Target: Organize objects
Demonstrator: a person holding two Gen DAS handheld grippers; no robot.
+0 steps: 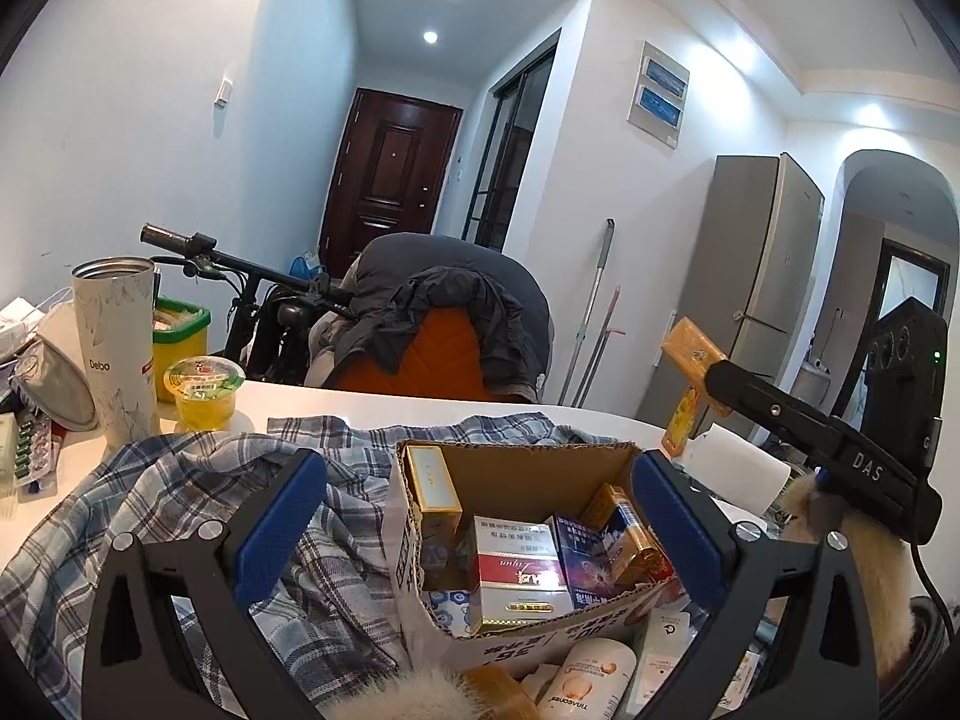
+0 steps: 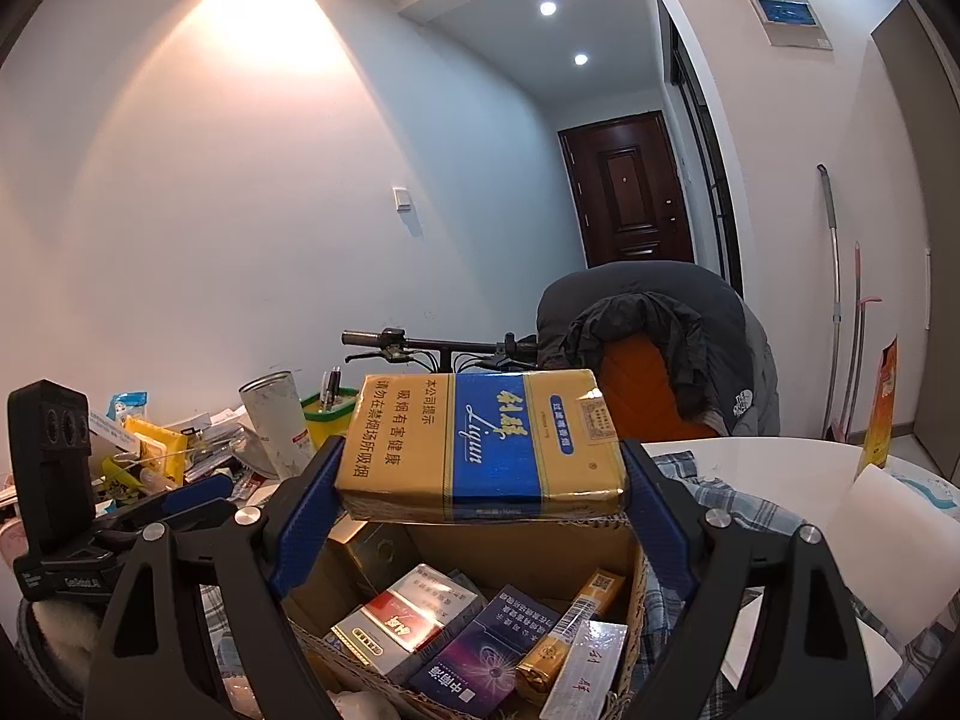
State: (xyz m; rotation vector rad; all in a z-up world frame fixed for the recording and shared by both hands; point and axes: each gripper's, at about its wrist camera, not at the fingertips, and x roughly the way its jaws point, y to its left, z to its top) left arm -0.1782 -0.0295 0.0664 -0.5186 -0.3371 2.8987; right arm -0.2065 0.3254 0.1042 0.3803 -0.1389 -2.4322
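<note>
The right gripper [image 2: 480,480] holds a yellow and blue cigarette carton [image 2: 480,444] by its two short ends, flat and level, just above the cardboard box [image 2: 528,546]. The carton looks light and fairly stiff, but its shiny wrap is probably slippery, so a firm grip at the ends seems best. The left gripper [image 1: 480,516] stands wide apart and empty, straddling the same box. Inside the box lie a red and white pack [image 1: 519,576] and a dark blue pack [image 1: 585,558].

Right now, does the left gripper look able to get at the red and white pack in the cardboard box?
Probably yes: the left gripper is open and empty, the cardboard box has no lid, and the red and white pack lies uncovered between its fingers.
</note>
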